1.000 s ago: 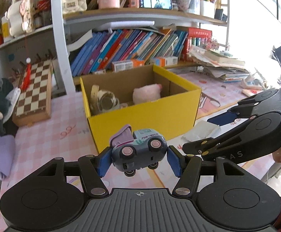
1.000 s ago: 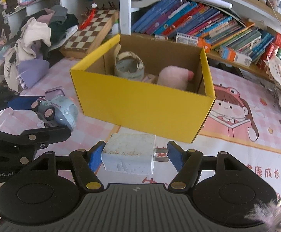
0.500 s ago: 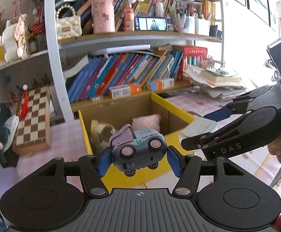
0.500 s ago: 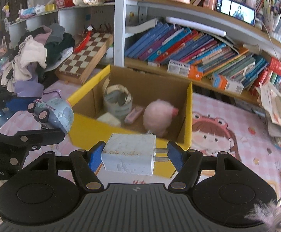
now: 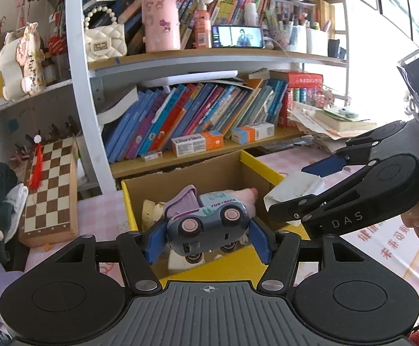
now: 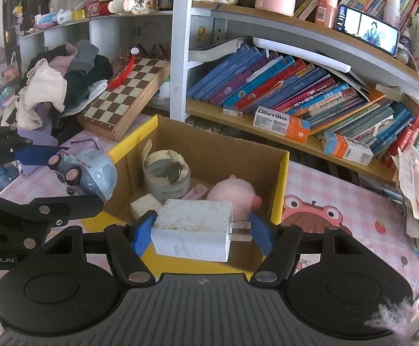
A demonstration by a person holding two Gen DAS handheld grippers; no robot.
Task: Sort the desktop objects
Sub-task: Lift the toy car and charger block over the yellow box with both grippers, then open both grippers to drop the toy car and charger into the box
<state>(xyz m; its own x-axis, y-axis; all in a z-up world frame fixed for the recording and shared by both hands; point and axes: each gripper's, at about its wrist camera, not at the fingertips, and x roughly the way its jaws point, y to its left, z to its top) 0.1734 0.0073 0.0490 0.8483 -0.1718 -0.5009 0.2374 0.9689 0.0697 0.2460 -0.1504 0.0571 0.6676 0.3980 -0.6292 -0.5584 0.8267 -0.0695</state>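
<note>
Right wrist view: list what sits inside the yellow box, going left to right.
Tape roll → white block → small pink piece → pink plush.

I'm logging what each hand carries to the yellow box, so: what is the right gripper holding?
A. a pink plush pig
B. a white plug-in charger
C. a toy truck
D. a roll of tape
B: in the right wrist view the right gripper is closed on the white charger, prongs against one finger, over the yellow box; the left gripper grips the toy truck.
</note>
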